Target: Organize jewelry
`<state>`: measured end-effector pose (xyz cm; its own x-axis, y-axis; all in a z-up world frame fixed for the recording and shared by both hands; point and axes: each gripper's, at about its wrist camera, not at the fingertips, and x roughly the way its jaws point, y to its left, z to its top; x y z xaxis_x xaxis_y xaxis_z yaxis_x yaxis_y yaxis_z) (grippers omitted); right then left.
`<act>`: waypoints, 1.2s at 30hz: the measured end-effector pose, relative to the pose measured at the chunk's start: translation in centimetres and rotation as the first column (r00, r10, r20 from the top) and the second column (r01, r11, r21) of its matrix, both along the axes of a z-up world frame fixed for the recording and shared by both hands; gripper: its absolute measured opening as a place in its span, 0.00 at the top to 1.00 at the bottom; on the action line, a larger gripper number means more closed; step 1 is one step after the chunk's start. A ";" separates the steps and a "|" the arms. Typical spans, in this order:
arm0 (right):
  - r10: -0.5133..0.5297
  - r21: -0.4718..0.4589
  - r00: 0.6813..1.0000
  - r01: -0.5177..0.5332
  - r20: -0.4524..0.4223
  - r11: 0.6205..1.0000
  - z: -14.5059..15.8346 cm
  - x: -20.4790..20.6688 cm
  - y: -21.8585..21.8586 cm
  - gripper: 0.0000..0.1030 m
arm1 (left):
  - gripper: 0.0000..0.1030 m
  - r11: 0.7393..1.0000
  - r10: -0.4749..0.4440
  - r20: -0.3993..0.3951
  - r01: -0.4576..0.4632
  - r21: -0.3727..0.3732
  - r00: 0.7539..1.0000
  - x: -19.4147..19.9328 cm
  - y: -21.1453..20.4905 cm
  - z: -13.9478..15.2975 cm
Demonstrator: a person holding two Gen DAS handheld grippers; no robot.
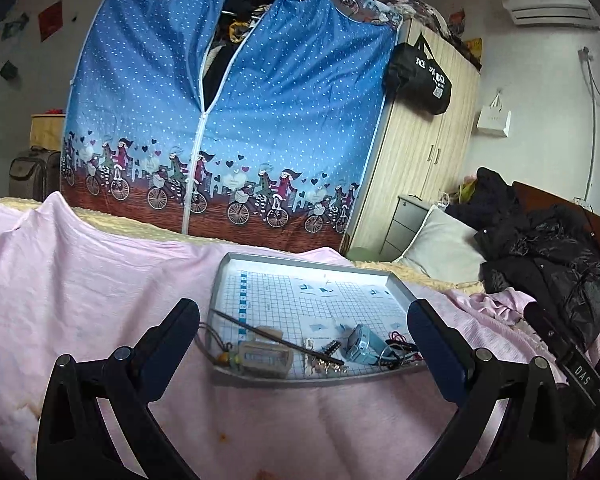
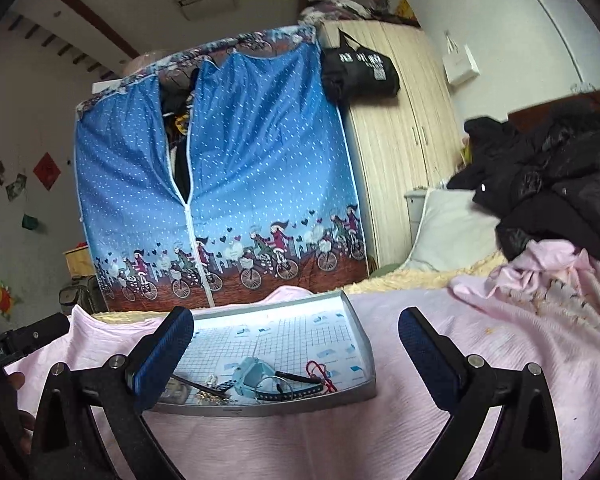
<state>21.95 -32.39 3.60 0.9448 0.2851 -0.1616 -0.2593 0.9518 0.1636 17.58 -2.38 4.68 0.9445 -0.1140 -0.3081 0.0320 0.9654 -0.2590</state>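
Hand-held gripper (image 1: 303, 334) marked "DAS", jewelry tray (image 1: 398, 280) beyond

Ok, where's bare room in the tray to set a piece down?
The far half of the tray, up to its back rim, is bare. The near edge is crowded: clear box, stick, blue watch, red cord.

The right tongs' left finger (image 2: 164, 354) hides part of the tray (image 2: 360, 336); small trinkets (image 2: 212, 394) are indistinct.
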 end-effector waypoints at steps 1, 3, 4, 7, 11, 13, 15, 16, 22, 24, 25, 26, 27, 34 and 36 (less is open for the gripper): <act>0.003 -0.008 1.000 -0.003 0.012 1.000 0.1 -0.5 0.2 0.00 | 0.01 1.000 0.000 0.001 0.000 -0.003 1.000 -0.6 0.1 0.1; 0.017 -0.025 0.999 -0.017 0.032 1.000 0.5 -1.8 0.9 0.00 | 0.01 1.000 0.000 0.003 0.000 -0.006 1.000 -1.8 0.4 0.2; 0.030 -0.033 0.999 -0.029 0.034 0.999 0.7 -2.3 1.3 0.00 | 0.01 1.000 0.001 0.004 -0.001 -0.004 1.000 -2.5 0.5 0.2; 0.073 -0.065 0.997 -0.071 0.034 0.995 0.8 -4.1 2.6 0.00 | 0.01 1.000 0.001 -0.013 -0.001 0.020 1.000 -3.9 0.6 0.3; 0.108 -0.104 0.993 -0.103 0.037 0.989 1.0 -6.2 4.0 0.00 | 0.01 1.000 0.000 -0.012 0.000 0.012 1.000 -6.2 0.8 0.1; 0.123 -0.116 0.992 -0.117 0.040 0.986 1.1 -7.6 4.6 0.00 | 0.01 1.000 0.004 -0.009 -0.004 0.007 1.000 -7.5 1.1 0.1; 0.127 -0.123 0.991 -0.121 0.045 0.985 1.2 -8.9 4.9 0.00 | 0.01 1.000 0.006 0.001 -0.006 0.003 1.000 -8.6 1.3 0.2; 0.126 -0.124 0.991 -0.120 0.045 0.985 1.2 -9.3 4.9 0.00 | 0.01 1.000 0.005 0.002 -0.005 0.007 1.000 -9.1 1.4 0.2; 0.107 -0.120 0.994 -0.103 0.028 0.987 1.2 -11.8 5.2 0.00 | 0.01 0.998 -0.019 0.017 0.018 0.062 1.000 -12.6 0.7 -0.7; 0.098 -0.119 0.995 -0.095 0.026 0.988 1.2 -12.6 5.2 0.00 | 0.01 0.994 -0.041 0.014 0.040 0.104 0.999 -13.2 0.2 -1.0; 0.093 -0.118 0.995 -0.090 0.021 0.989 1.1 -13.0 5.2 0.00 | 0.01 0.992 -0.048 0.011 0.046 0.118 0.999 -13.4 -0.1 -1.1; 0.088 -0.117 0.996 -0.086 0.015 0.989 1.0 -13.5 5.2 0.00 | 0.01 0.991 -0.054 0.007 0.053 0.119 0.999 -13.4 -0.1 -1.3; 0.084 -0.118 0.996 -0.083 0.004 0.989 0.8 -13.8 5.3 0.00 | 0.01 0.992 -0.060 -0.001 0.059 0.113 0.998 -13.5 -0.1 -1.5; 0.069 -0.128 0.996 -0.074 -0.050 0.989 -0.3 -15.0 5.6 0.00 | 0.01 0.995 -0.056 -0.039 0.059 0.081 0.998 -13.6 0.9 -2.3; 0.069 -0.134 0.996 -0.075 -0.052 0.988 -0.5 -14.9 5.8 0.00 | 0.01 0.995 -0.052 -0.044 0.055 0.080 0.998 -13.5 0.9 -2.5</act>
<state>7.07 -26.64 3.08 0.9131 0.3244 -0.2470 -0.3229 0.9452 0.0478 4.11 -1.52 2.18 0.9239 -0.1372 -0.3571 0.0751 0.9803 -0.1825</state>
